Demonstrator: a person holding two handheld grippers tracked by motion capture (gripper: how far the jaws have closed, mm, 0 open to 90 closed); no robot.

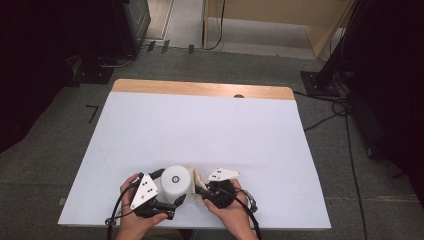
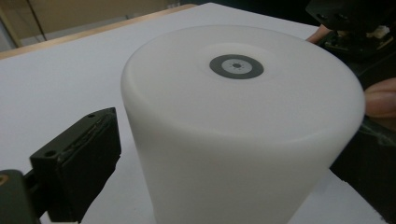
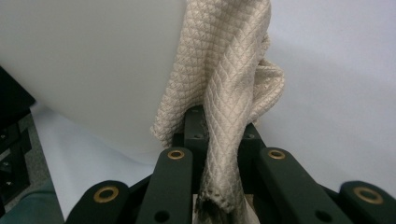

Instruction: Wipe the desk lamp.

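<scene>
A white cylinder [image 1: 176, 185] [image 2: 233, 140] with a small grey disc on top stands near the front edge of the white table [image 1: 200, 125]. My left gripper [image 1: 171, 186] [image 2: 224, 154] straddles it, one black jaw against each side, and holds it. My right gripper [image 1: 200, 191] [image 3: 217, 126] comes in from the right, shut on a beige quilted cloth [image 1: 198, 179] [image 3: 229, 93]. The cloth stands up from the jaws and lies against the cylinder's wall [image 3: 93, 70]. In the left gripper view a finger of the right hand [image 2: 380, 98] sits beside the cylinder.
A bare wooden strip [image 1: 200, 89] runs along the table's far edge. Around the table is grey carpet with black cables [image 1: 325, 120] at the right, a stand base [image 1: 320, 82] at the back right and dark equipment [image 1: 130, 25] at the back left.
</scene>
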